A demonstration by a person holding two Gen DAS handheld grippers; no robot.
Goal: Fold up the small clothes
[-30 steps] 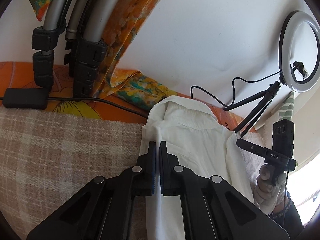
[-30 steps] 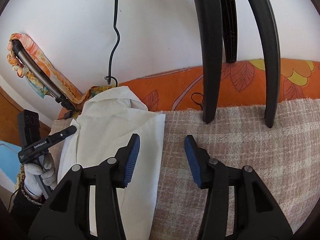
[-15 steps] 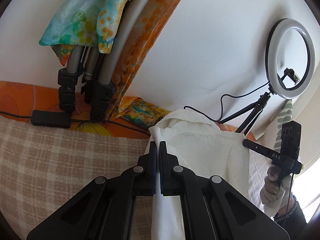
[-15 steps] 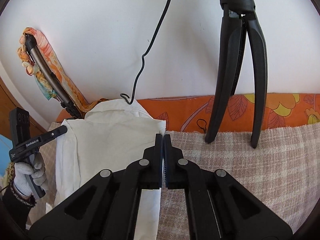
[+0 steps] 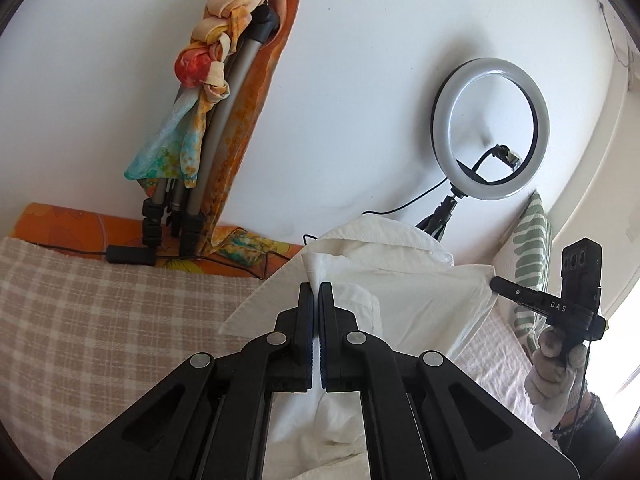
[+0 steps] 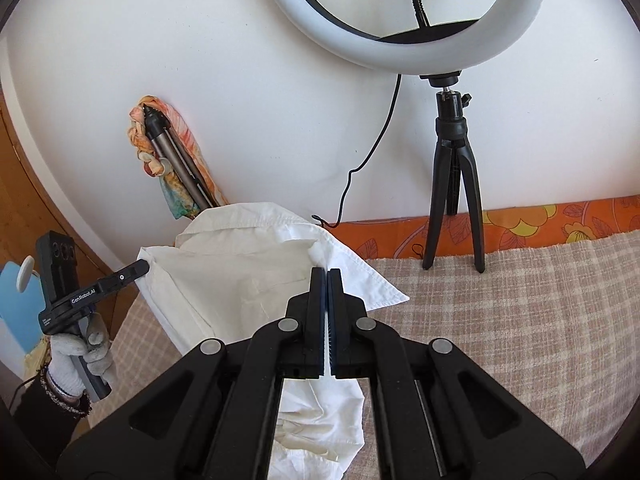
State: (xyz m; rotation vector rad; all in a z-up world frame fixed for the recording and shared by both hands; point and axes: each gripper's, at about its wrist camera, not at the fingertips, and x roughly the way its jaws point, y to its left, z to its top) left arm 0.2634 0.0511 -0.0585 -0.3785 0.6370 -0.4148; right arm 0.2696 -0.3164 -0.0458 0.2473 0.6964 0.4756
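You hold the white shirt [image 5: 400,280] off the checked blanket [image 5: 100,300], pinched at both sides near the collar. Your left hand-held gripper [image 5: 316,292] has its jaws pressed together on a small peak of fabric at one shoulder, and your right hand-held gripper [image 6: 328,276] is clamped the same way on the opposite shoulder edge. The body of the shirt hangs down and bunches under both tools, with one sleeve corner [image 6: 384,296] trailing onto the blanket.

The main risk, as I judge it, is slip: each grip holds only a thin tuft, so a quick shake or sideways pull could draw the cloth out of the jaws and drop one side. Uneven height between your hands would let the shirt settle crooked, and the crumpled lower part [image 6: 320,420] could be trapped under itself when you lay it down, leaving creases in the fold. Watch the ring light tripod [image 6: 454,184] and its cable [image 6: 360,168] close behind the collar; a swing toward the wall may snag them.
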